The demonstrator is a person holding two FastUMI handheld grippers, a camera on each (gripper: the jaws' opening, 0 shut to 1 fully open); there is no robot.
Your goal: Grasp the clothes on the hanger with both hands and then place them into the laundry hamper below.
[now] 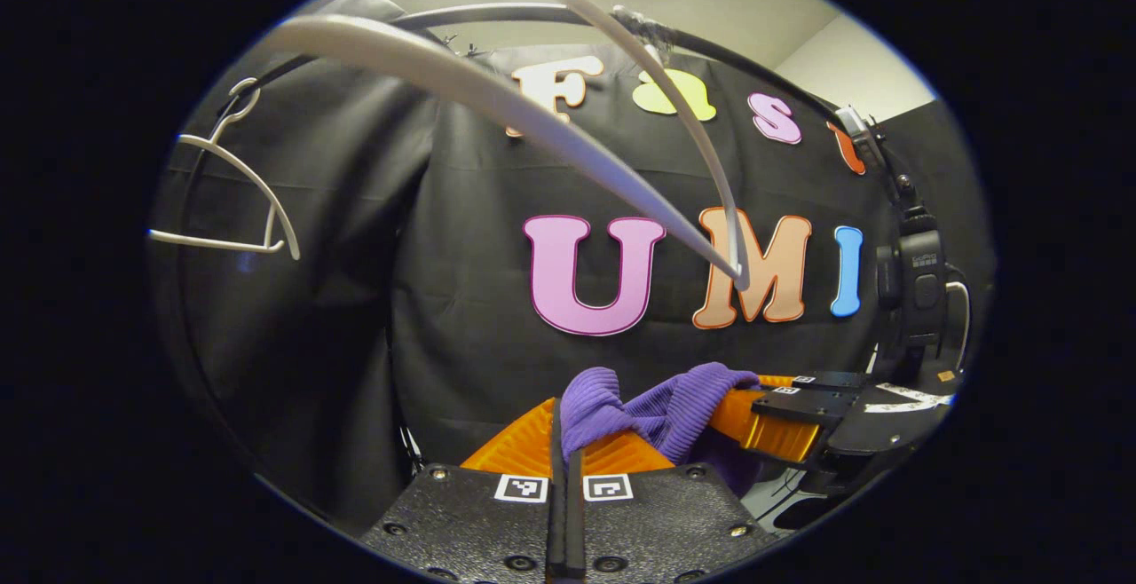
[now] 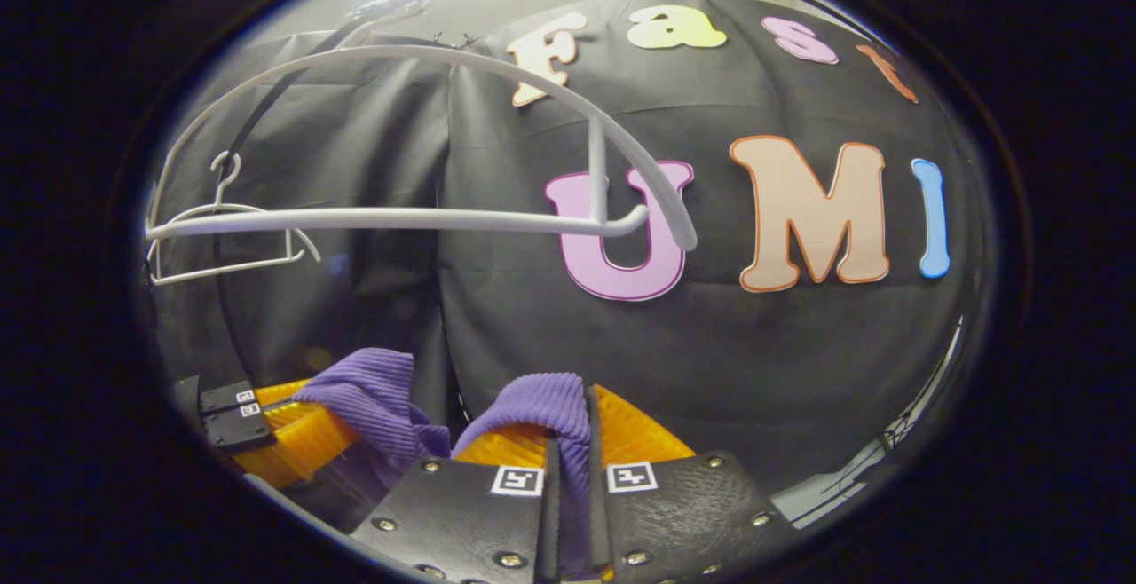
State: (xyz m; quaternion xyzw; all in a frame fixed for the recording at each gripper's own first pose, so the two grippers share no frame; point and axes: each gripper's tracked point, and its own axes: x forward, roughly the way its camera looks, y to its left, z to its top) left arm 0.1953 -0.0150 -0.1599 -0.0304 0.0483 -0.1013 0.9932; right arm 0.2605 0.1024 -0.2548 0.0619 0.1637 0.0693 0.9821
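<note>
Purple ribbed knit garment is bunched low in front of the black cloth wall, stretched between the two grippers and clear of the hangers above. Left gripper has its orange fingers pressed together on a fold of the fabric; right gripper likewise pinches another fold between its fingers. A bare white hanger hangs just above from the dark curved rail, and a second white hanger hangs farther along it, well apart.
</note>
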